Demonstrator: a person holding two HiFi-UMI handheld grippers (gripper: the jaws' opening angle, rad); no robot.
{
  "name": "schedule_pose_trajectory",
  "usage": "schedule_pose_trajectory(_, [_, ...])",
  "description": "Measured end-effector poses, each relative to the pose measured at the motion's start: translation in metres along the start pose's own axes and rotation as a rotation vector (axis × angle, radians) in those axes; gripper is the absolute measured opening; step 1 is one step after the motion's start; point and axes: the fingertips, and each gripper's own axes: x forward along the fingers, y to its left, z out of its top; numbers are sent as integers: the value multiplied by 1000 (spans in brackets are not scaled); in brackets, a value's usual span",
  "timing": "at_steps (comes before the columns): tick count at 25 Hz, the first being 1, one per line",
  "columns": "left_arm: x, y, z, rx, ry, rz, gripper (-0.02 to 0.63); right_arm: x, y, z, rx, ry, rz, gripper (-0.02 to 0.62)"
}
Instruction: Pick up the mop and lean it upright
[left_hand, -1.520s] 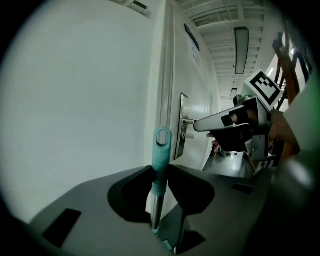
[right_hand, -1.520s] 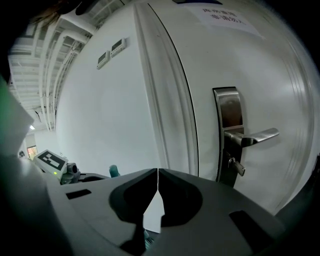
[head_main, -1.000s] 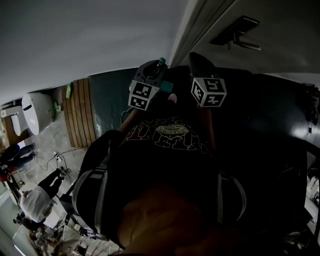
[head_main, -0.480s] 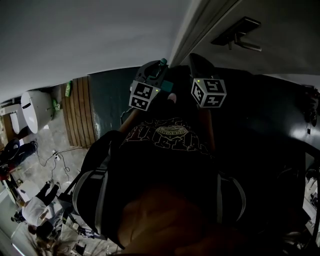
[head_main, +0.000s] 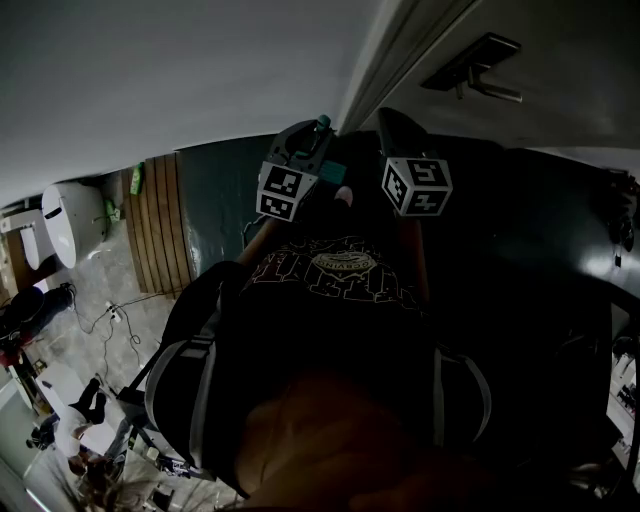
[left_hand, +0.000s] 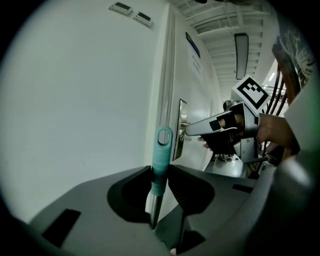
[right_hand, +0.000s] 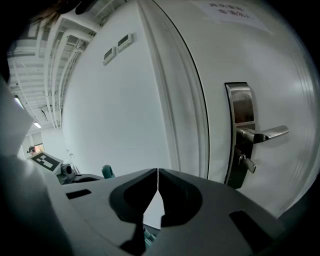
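The mop's teal handle end (left_hand: 161, 160) stands upright between the jaws of my left gripper (left_hand: 159, 169), which is shut on it close to the white wall (left_hand: 85, 100). In the head view the teal tip (head_main: 323, 124) sticks up past the left gripper (head_main: 303, 150). My right gripper (right_hand: 158, 172) is shut with nothing in it and hangs just right of the left one (head_main: 400, 128), facing the door. The handle tip also shows in the right gripper view (right_hand: 107, 171). The mop's head is hidden.
A white door with a metal lever handle (right_hand: 255, 135) and a lock plate stands right of the wall corner (head_main: 360, 70). A wooden slatted mat (head_main: 160, 225), a toilet (head_main: 70, 220) and cables on the tiled floor lie to the left. The person's torso fills the head view's lower middle.
Both grippers and the mop handle stay where they were. Only a person at the lower left of the head view has moved.
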Motion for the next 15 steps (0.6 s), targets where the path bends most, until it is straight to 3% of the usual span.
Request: schedule_pose_trajectory(15, [11, -1, 3, 8, 7, -17, 146, -3, -10, 3, 7, -8, -19, 20])
